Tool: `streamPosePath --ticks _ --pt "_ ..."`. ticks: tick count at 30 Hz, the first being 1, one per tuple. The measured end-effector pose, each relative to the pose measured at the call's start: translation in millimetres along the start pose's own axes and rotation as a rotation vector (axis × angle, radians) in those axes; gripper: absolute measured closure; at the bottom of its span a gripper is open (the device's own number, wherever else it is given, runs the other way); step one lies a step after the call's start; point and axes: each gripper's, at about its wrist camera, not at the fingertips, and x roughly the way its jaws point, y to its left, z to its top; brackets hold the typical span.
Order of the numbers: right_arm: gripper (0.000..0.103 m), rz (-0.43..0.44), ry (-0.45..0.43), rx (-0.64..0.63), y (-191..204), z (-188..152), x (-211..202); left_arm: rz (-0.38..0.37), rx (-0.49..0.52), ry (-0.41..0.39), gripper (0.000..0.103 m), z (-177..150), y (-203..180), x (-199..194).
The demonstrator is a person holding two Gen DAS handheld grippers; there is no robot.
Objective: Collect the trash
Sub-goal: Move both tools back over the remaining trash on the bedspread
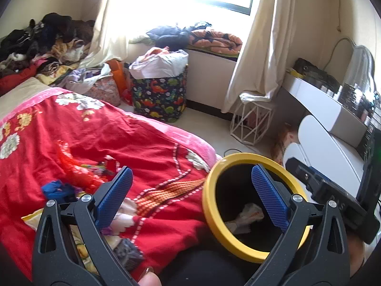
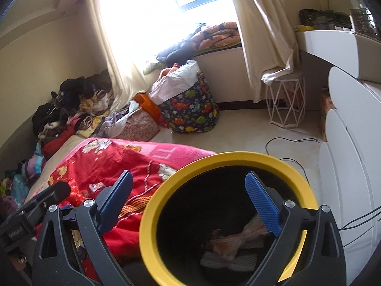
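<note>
Yellow-rimmed bin (image 2: 228, 217) beside the bed (image 1: 100, 143), crumpled wrappers (image 2: 235, 245) lying at its bottom | left hand-held gripper (image 1: 193, 195) wide apart, empty | right hand-held gripper (image 2: 190, 200) spread wide over the bin mouth, empty | step: drop looks done | next: find more trash, likely on the bed, reach for it.

bin rim (image 2: 228, 157) yellow | quilt (image 1: 95, 147) red, floral | basket (image 1: 159, 97) dinosaur print
</note>
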Motion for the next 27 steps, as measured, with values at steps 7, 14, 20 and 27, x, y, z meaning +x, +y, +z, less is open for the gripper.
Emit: streamPosePath --ticks 7,14,20,27 --pt "0.011 0.054 0.040 -0.045 30.1 -8.1 6.6 0.049 -0.032 -0.030 0.011 3.3 24.6 -8.3" --pt "0.011 0.115 0.090 -0.080 56.7 -17.3 13.6 0.094 -0.066 -0.048 0.011 6.4 52.2 -14.0" --pt "0.011 0.172 0.145 -0.101 79.2 -26.9 20.2 0.141 -0.117 -0.064 0.011 9.5 82.7 -20.4" --pt "0.011 0.229 0.212 -0.127 105.4 -38.8 26.7 0.193 -0.177 -0.083 0.011 12.8 116.9 -28.4"
